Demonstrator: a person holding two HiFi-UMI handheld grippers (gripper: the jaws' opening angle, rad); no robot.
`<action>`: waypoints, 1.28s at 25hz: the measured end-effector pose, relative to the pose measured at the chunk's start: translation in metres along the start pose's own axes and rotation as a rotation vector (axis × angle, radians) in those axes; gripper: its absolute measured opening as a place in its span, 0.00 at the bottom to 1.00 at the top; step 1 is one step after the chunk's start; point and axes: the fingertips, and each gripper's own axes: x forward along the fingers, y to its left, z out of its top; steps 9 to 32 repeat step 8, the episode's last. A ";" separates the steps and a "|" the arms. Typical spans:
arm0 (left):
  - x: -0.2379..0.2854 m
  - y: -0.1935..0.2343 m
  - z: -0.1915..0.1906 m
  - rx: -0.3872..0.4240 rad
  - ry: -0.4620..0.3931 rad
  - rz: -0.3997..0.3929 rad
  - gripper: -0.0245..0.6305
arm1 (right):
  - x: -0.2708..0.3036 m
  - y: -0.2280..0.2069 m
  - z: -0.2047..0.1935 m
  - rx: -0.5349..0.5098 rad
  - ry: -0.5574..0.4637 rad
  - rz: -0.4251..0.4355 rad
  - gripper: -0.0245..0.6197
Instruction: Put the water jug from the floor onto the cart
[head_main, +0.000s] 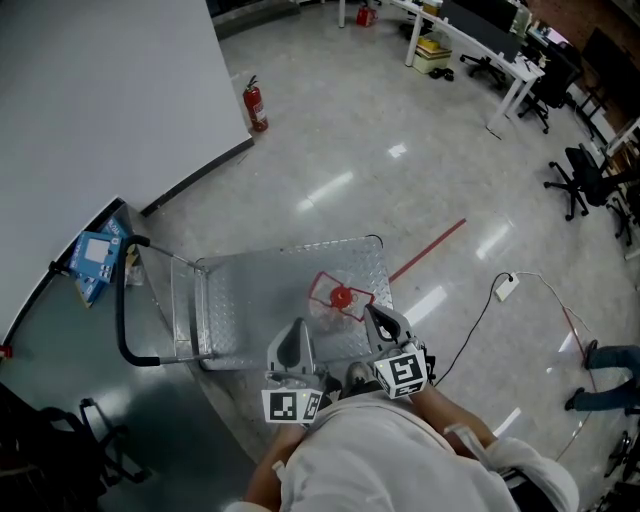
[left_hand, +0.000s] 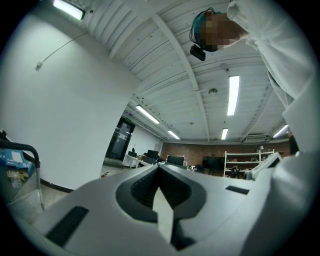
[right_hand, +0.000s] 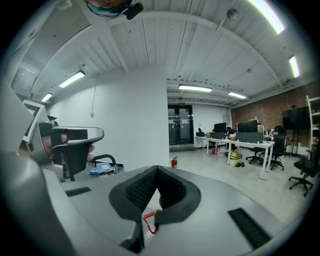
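Note:
A clear water jug with a red cap (head_main: 341, 296) and a red carry handle stands on the metal cart (head_main: 250, 295), near the edge closest to me. My right gripper (head_main: 373, 312) hovers just right of the jug's top, jaws shut and empty. In the right gripper view (right_hand: 156, 169) the red handle (right_hand: 149, 222) shows below the closed jaws. To the jug's left and nearer to me is my left gripper (head_main: 297, 326). In its own view (left_hand: 159, 167) the jaws meet with nothing between them.
The cart's black push handle (head_main: 125, 305) rises at its left end, beside a blue box (head_main: 97, 258) against the white wall. A fire extinguisher (head_main: 257, 105) stands by the wall corner. A red floor line (head_main: 428, 248), a cable with a power strip (head_main: 505, 288) and office chairs (head_main: 585, 180) lie to the right.

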 end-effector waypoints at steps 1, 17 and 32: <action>0.000 0.000 0.000 0.001 0.000 0.001 0.04 | 0.000 0.000 0.000 -0.001 -0.001 0.001 0.06; 0.001 0.004 0.001 0.010 -0.002 0.009 0.04 | 0.005 0.000 0.000 0.005 0.002 0.011 0.06; 0.001 0.004 0.001 0.010 -0.002 0.009 0.04 | 0.005 0.000 0.000 0.005 0.002 0.011 0.06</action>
